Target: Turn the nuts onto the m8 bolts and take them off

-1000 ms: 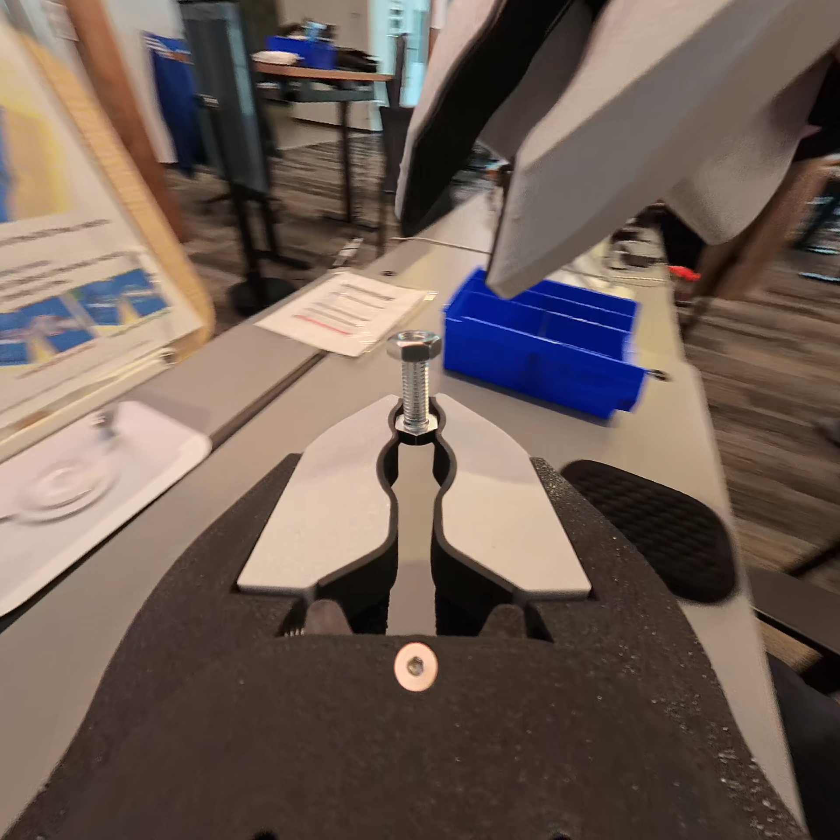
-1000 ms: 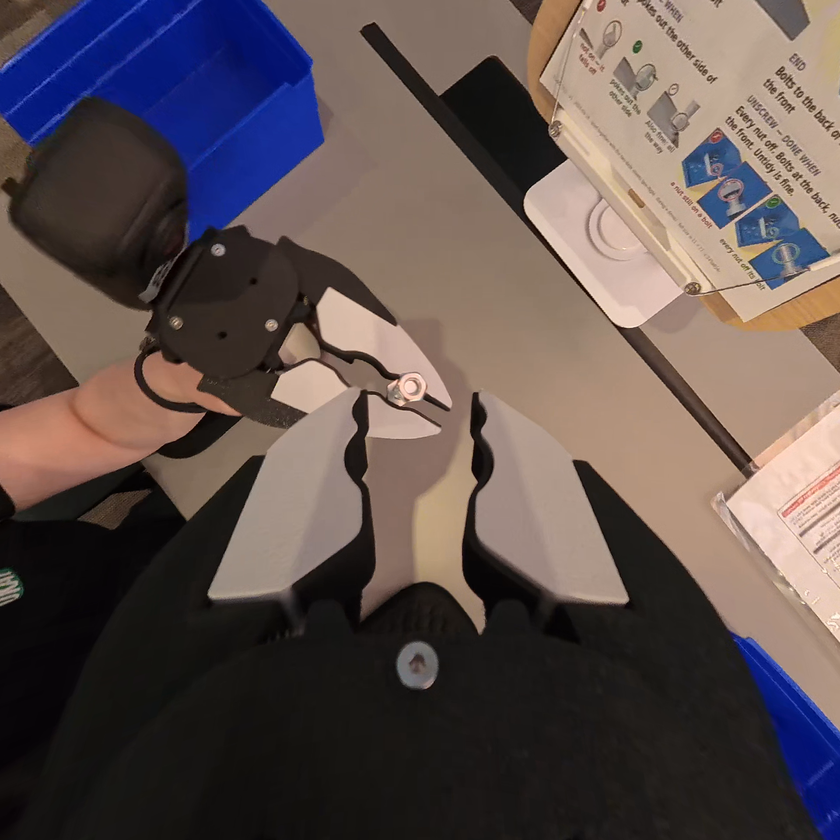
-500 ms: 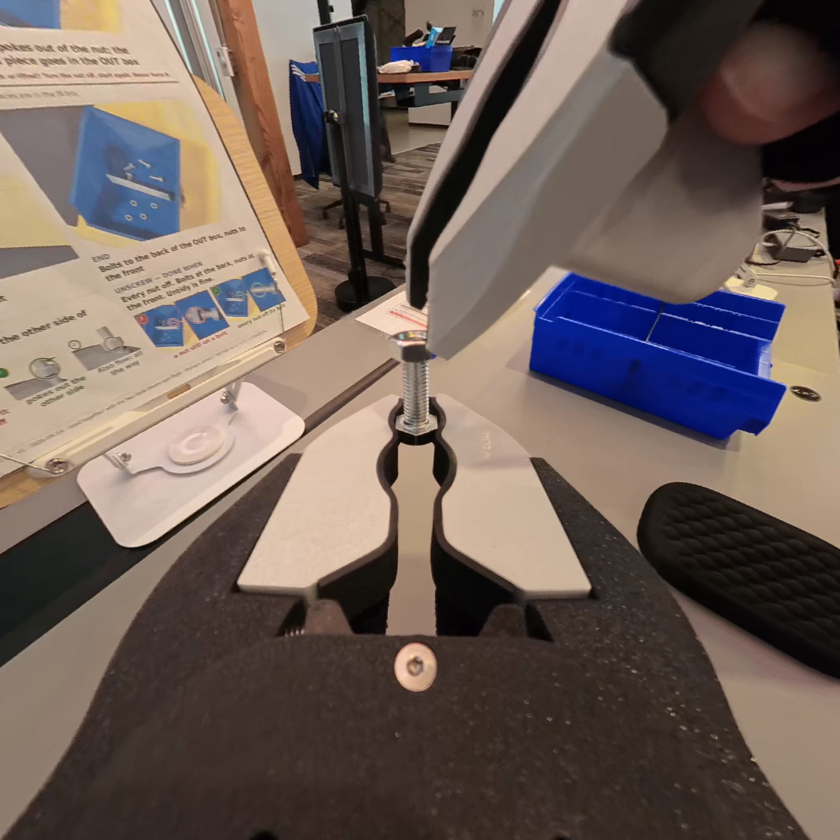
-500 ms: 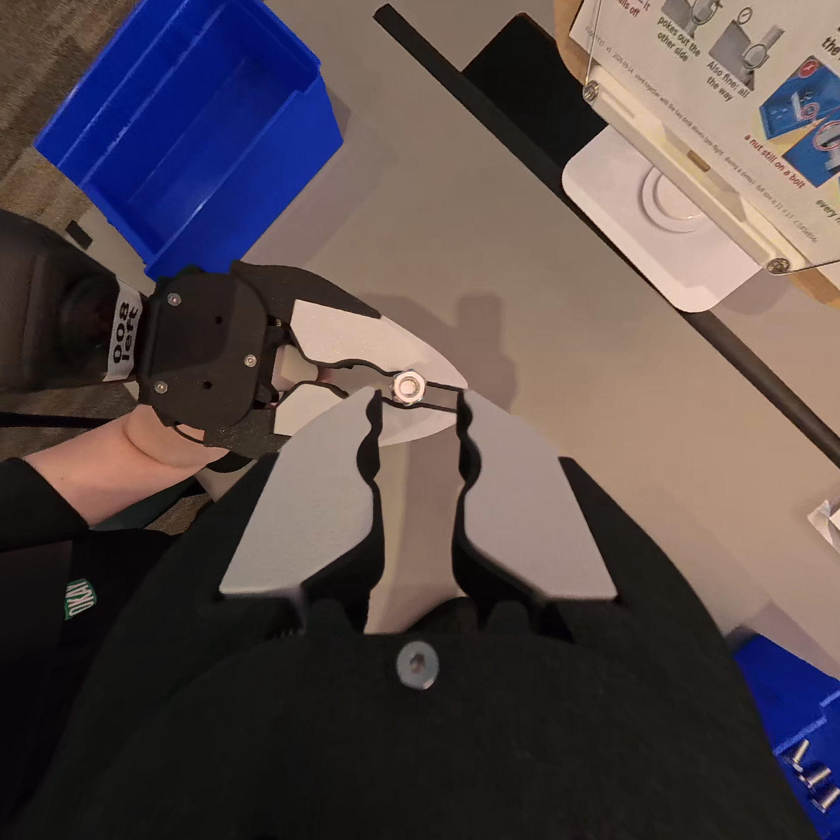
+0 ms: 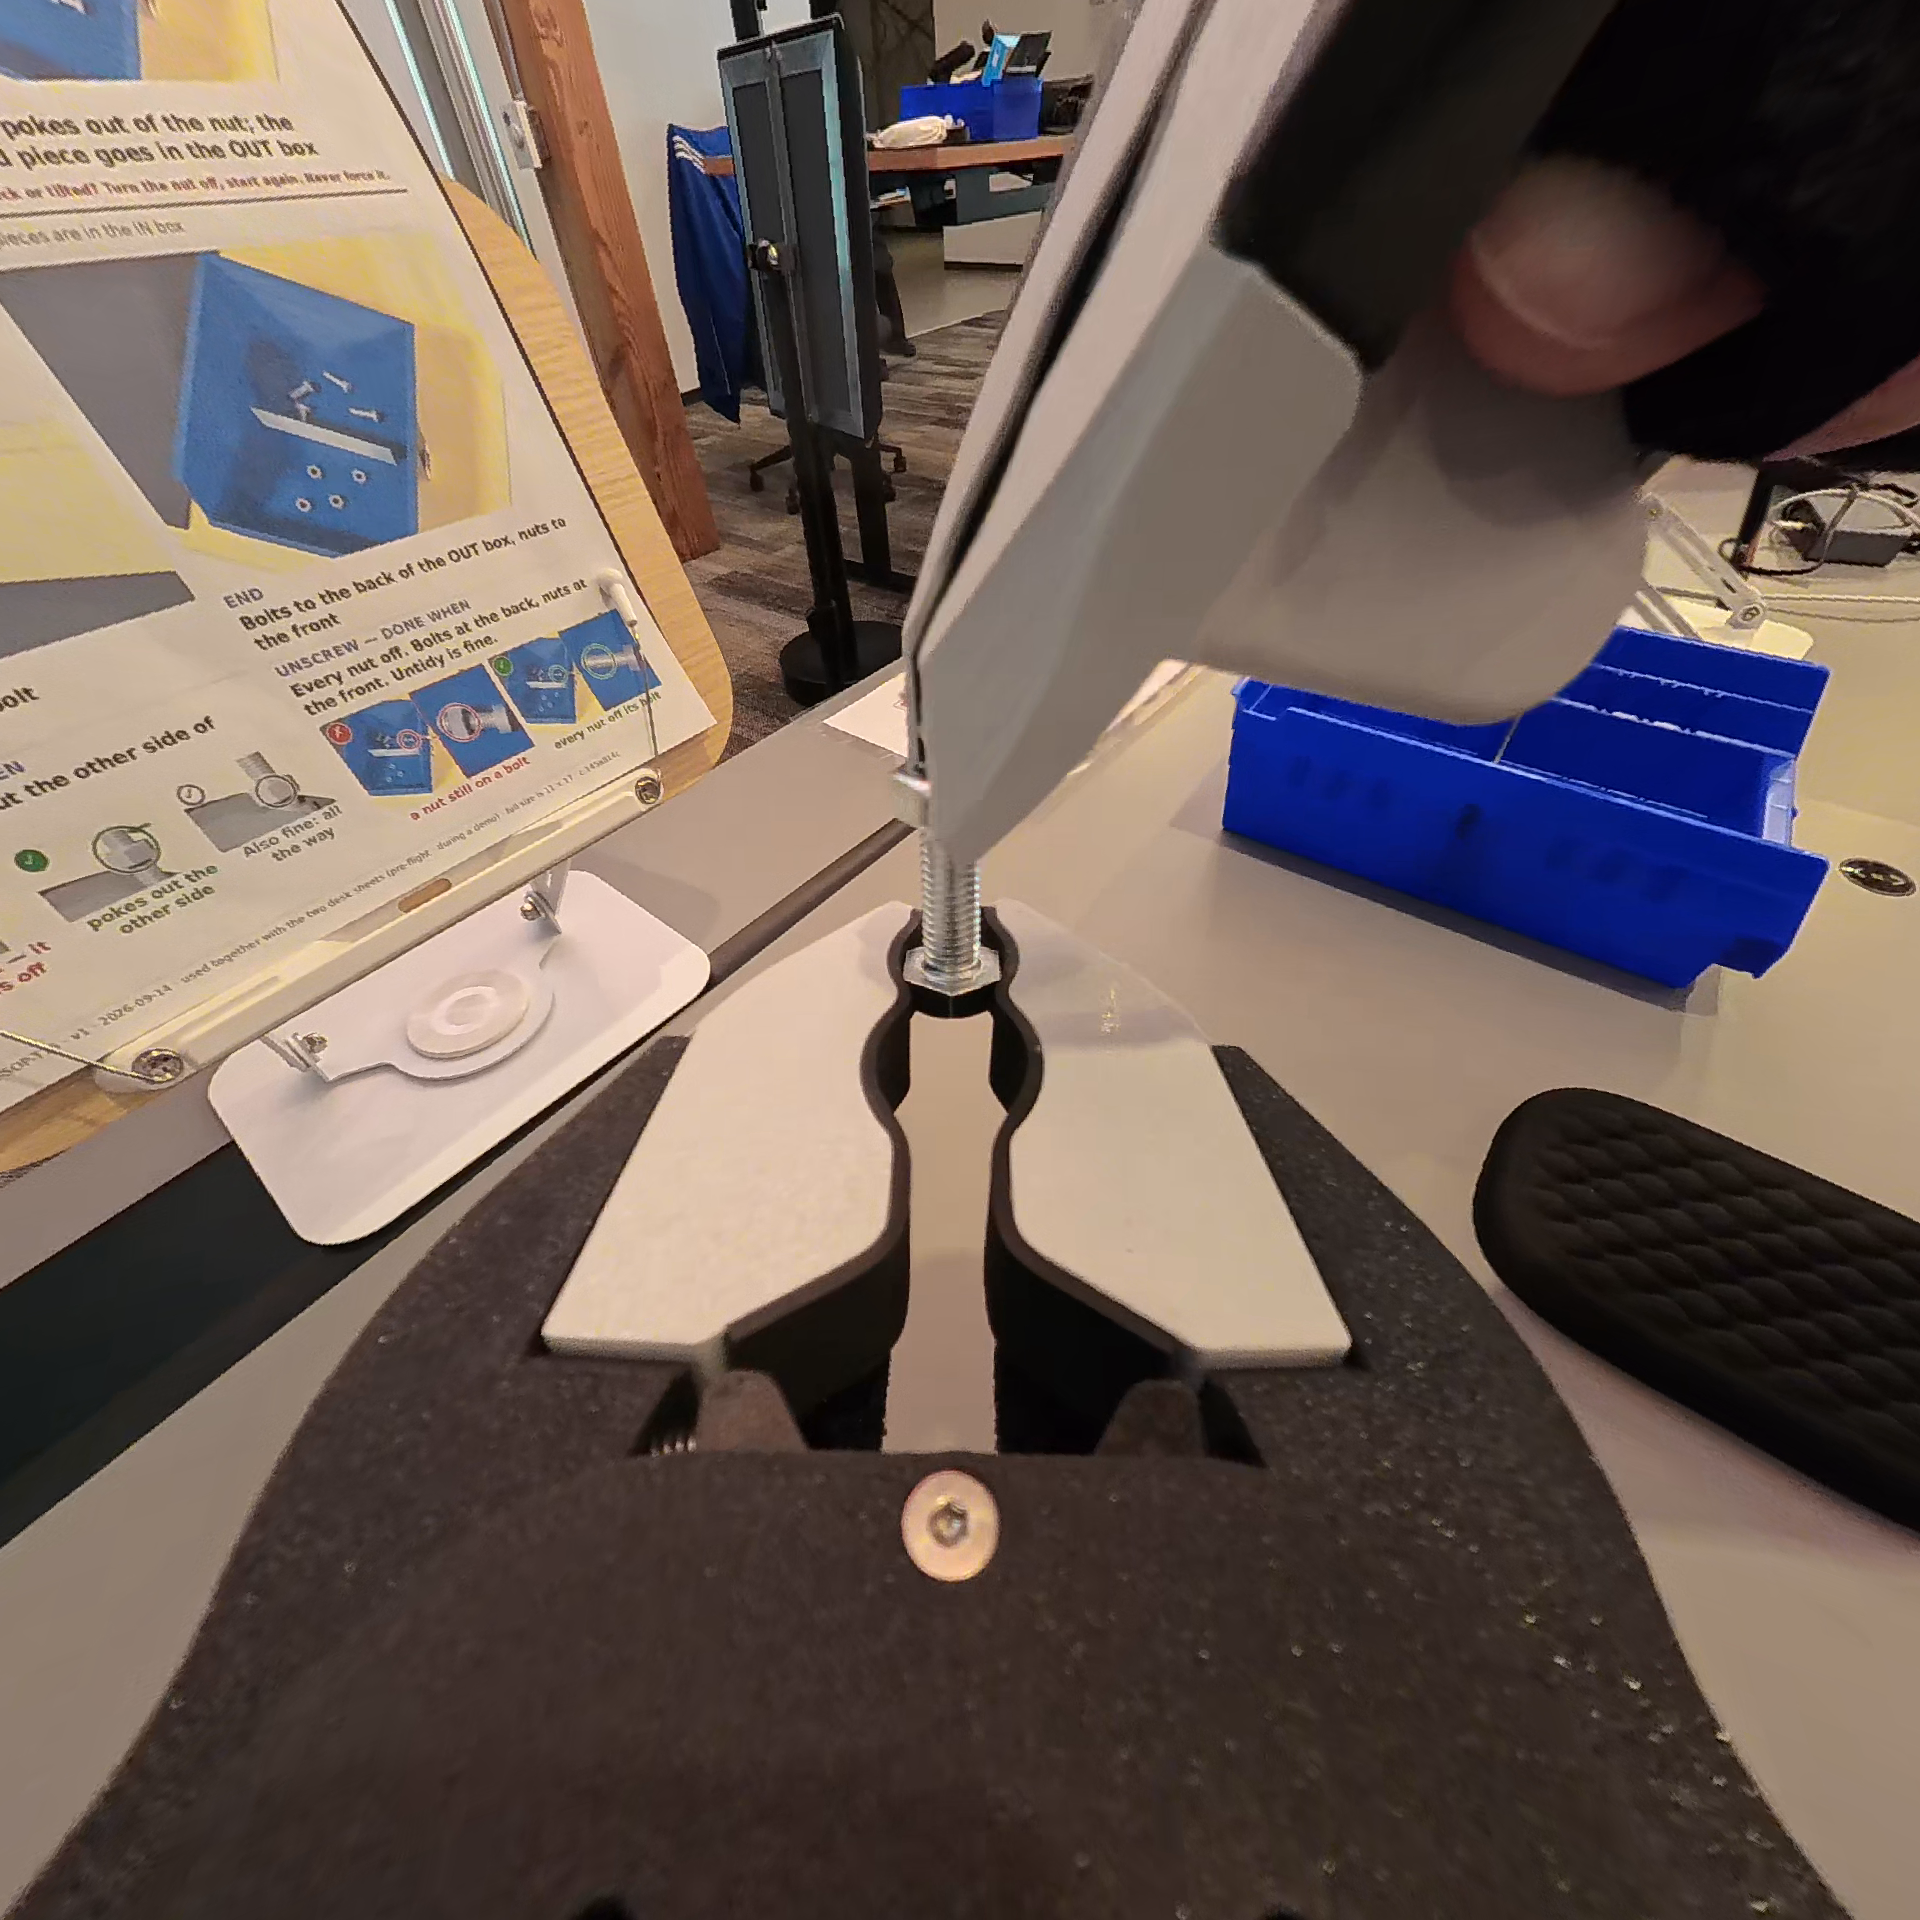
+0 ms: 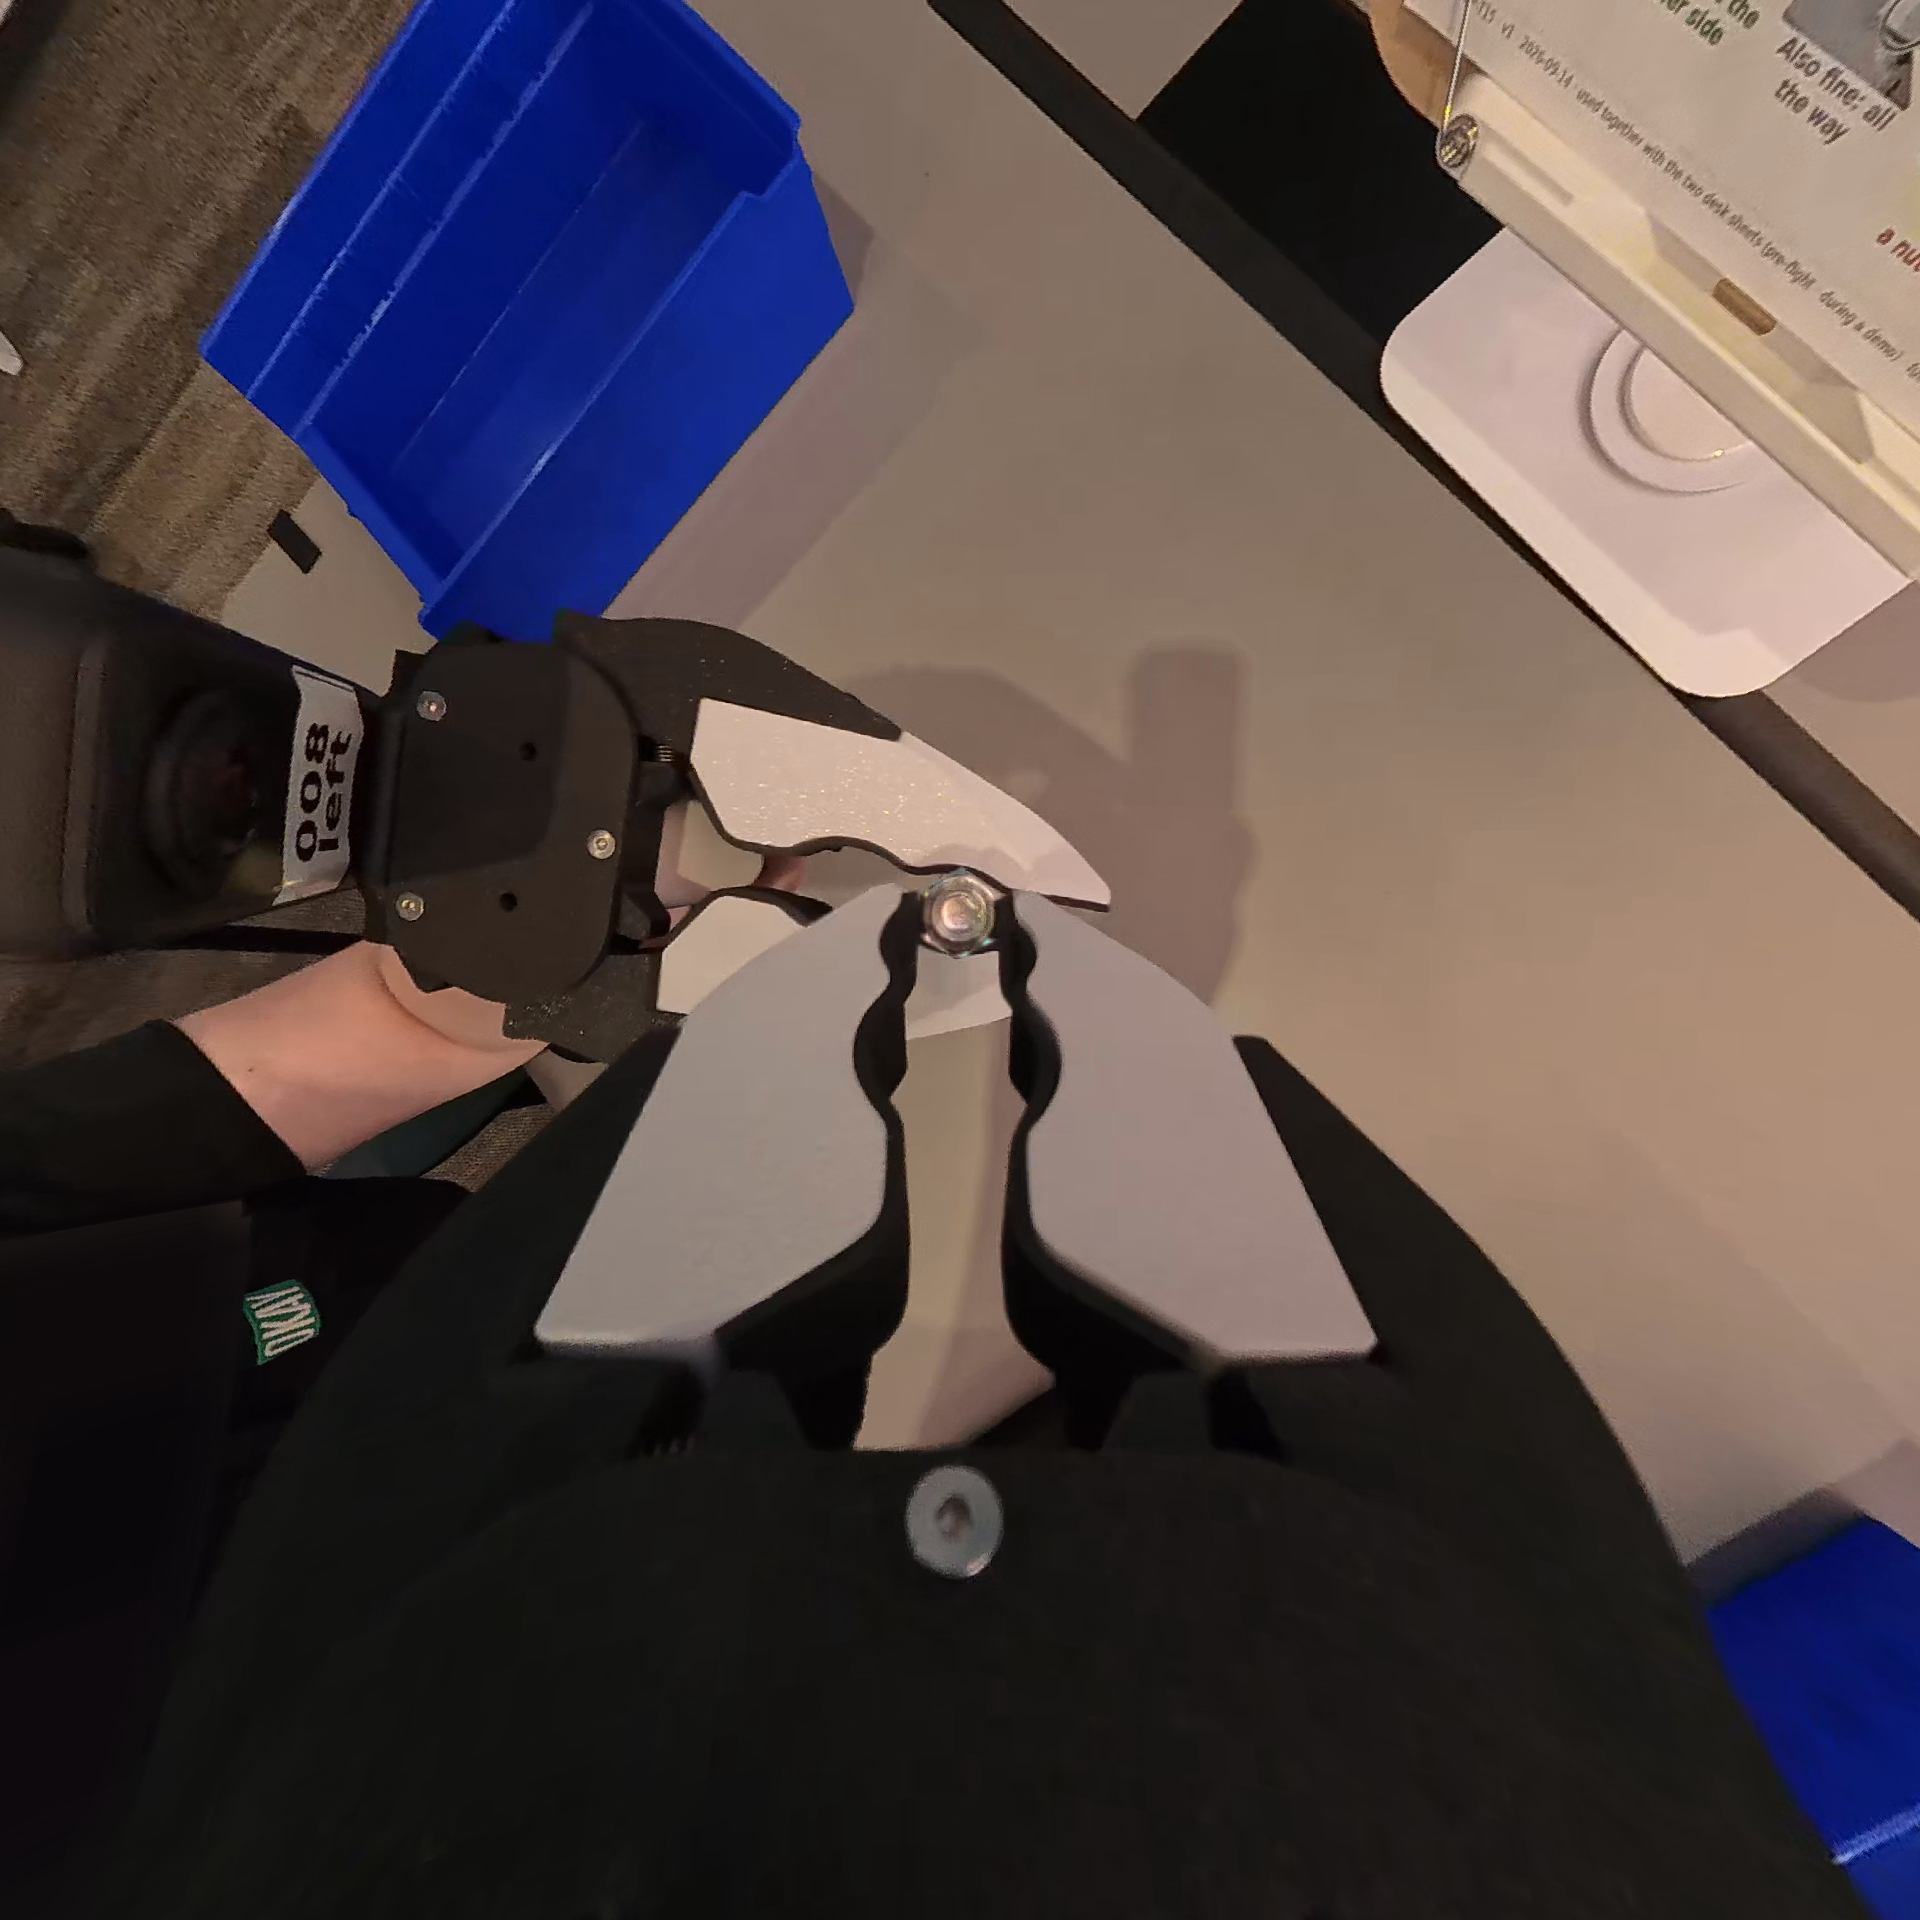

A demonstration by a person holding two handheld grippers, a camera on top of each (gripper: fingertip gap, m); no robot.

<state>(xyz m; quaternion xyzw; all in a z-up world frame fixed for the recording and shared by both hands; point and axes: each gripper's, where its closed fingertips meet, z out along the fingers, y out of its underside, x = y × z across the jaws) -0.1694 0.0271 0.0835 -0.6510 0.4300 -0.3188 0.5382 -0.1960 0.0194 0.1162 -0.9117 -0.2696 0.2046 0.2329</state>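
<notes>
A silver M8 bolt [image 5: 943, 899] stands upright, head up, with a hex nut [image 5: 951, 971] near its lower end. My left gripper [image 5: 951, 940] is shut on the nut at its fingertip notch, above the grey table [image 5: 1299, 997]. My right gripper [image 6: 958, 896] comes down from above and is shut on the bolt head [image 6: 956, 916]. In the left wrist view its grey fingers [image 5: 1091, 582] cover most of the head. The left gripper also shows in the right wrist view [image 6: 499, 821], held by a hand [image 6: 343, 1049].
A blue bin [image 5: 1507, 821] sits on the table to the right, also in the right wrist view [image 6: 540, 281]. An instruction board [image 5: 260, 520] on a white base [image 5: 457, 1049] stands left. A black armrest [image 5: 1704, 1288] lies right. Another blue bin [image 6: 1818, 1683] is near. It is some 30 cm from my left tips to the black armrest [image 5: 1704, 1288].
My right gripper came down over the bolt head and its fingers closed from wide open onto it. My left gripper kept hold of the nut while swinging left toward the board.
</notes>
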